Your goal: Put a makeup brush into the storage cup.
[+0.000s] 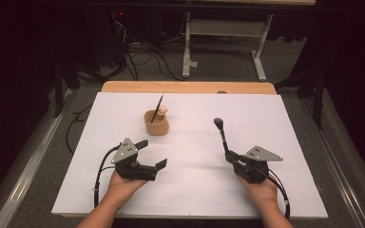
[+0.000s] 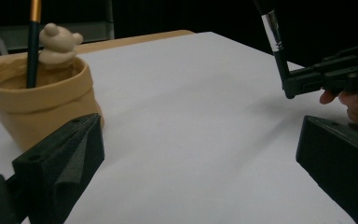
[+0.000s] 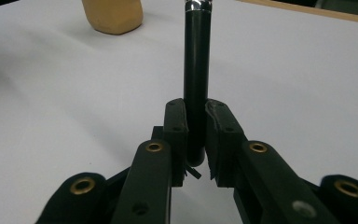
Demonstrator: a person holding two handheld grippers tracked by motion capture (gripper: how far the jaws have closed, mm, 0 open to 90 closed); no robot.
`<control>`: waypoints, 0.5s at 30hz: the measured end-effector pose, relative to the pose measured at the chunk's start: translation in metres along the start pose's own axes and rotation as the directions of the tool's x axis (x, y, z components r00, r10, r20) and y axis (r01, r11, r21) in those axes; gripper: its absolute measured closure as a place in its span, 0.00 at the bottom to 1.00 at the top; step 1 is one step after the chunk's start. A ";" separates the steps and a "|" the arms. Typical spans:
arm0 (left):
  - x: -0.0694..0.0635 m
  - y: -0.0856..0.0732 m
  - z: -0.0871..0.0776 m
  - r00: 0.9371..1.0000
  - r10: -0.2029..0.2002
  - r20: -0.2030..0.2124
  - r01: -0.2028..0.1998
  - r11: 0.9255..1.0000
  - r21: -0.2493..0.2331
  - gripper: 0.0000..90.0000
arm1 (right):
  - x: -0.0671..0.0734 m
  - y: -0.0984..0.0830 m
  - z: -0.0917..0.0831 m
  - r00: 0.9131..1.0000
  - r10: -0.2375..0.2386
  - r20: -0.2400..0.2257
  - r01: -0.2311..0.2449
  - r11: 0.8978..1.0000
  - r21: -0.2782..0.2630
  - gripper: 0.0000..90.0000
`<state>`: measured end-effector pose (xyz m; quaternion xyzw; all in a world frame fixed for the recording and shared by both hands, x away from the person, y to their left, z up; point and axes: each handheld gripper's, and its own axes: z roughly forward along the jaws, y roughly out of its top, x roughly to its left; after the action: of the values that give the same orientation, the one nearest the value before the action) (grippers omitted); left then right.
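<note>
A tan cup [image 1: 156, 124] stands on the white table [image 1: 195, 190], holding a thin dark brush [image 1: 158, 107] and a small bear figure [image 1: 163, 110]. My left gripper [image 1: 153, 153] lies below the cup, open, with nothing between its fingers. In the left gripper view the cup [image 2: 37, 102] with the bear [image 2: 58, 44] sits beyond the left jaw, and the gripper [image 2: 200, 158] is wide apart. My right gripper [image 1: 229, 156] is shut on the handle of a black brush [image 1: 221, 130], whose head points away. In the right gripper view the gripper [image 3: 196, 135] clamps that brush [image 3: 196, 79].
A wooden edge [image 1: 190, 87] borders the table's far side. On the floor behind it are cables [image 1: 138, 59] and a grey stand [image 1: 225, 28]. In the left gripper view the right hand [image 2: 354, 100] and its gripper [image 2: 326, 77] hold the brush up at the right.
</note>
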<state>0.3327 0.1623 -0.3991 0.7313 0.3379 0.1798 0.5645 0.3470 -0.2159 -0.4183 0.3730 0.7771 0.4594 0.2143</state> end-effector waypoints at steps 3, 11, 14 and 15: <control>-0.004 0.003 0.010 1.000 0.002 0.014 -0.002 1.000 -0.006 0.02 | 0.000 0.000 -0.001 1.000 0.000 0.001 0.000 1.000 0.004 0.90; -0.019 0.005 0.035 0.998 0.000 0.062 0.001 1.000 -0.011 0.02 | 0.002 0.000 -0.003 1.000 -0.011 0.004 0.011 1.000 -0.001 0.90; -0.023 0.003 0.041 0.997 0.000 0.073 0.000 1.000 0.001 0.02 | 0.004 0.000 -0.003 1.000 -0.018 0.004 0.018 1.000 -0.011 0.90; -0.023 0.002 0.042 0.997 -0.004 0.076 0.004 1.000 0.007 0.02 | 0.004 -0.001 -0.003 1.000 -0.025 0.004 0.025 1.000 -0.013 0.90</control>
<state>0.3438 0.1162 -0.4069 0.7387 0.3184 0.1498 0.5749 0.3423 -0.2142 -0.4175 0.3626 0.7783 0.4610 0.2241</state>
